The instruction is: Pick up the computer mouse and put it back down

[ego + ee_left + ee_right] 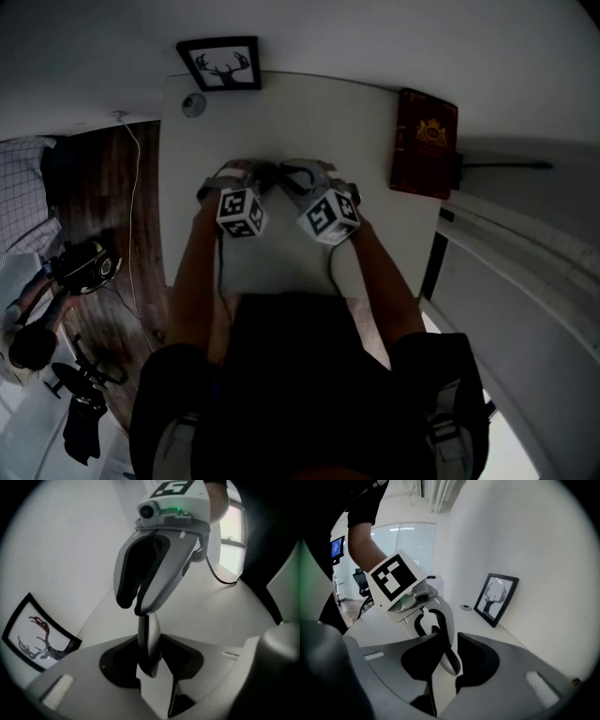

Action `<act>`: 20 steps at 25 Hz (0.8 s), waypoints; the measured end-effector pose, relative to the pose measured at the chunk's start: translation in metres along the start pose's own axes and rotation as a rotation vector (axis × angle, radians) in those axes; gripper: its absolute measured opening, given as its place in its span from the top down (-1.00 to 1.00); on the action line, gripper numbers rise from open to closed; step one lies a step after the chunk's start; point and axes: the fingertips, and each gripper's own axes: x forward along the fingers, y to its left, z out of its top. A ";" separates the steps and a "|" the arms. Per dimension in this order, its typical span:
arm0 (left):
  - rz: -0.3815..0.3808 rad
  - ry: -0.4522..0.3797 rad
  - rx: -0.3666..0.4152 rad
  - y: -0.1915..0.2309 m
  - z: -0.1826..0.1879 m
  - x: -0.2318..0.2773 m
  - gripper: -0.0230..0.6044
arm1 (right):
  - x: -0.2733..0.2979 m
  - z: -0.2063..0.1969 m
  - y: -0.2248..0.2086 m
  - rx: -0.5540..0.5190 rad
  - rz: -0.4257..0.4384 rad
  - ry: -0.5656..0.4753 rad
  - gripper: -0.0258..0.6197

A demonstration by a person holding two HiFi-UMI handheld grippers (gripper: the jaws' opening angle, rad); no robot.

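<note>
We hold the slim grey computer mouse (149, 629) edge-on, clamped by both the left gripper (149, 644) and the right gripper (449, 638). Keep the 2 grippers level and lower together onto the white tabletop (375, 131) beneath.

2 grippers: L gripper (151, 666), R gripper (446, 662). 2 marker cubes: L cube (241, 213), R cube (328, 216). 1 mouse (149, 641). 1 framed pic (219, 64). 1 red book (427, 141). 1 table (309, 122). 1 sm. round disc (194, 104).
</note>
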 end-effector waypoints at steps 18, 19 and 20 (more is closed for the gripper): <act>0.567 -0.339 -0.562 0.072 0.033 -0.103 0.53 | -0.066 0.013 -0.071 0.433 -0.583 -0.132 0.88; 0.611 -0.356 -0.596 0.075 0.036 -0.113 0.53 | -0.070 0.014 -0.071 0.441 -0.610 -0.129 0.88; 0.654 -0.374 -0.633 0.079 0.038 -0.123 0.53 | -0.073 0.017 -0.071 0.442 -0.636 -0.134 0.88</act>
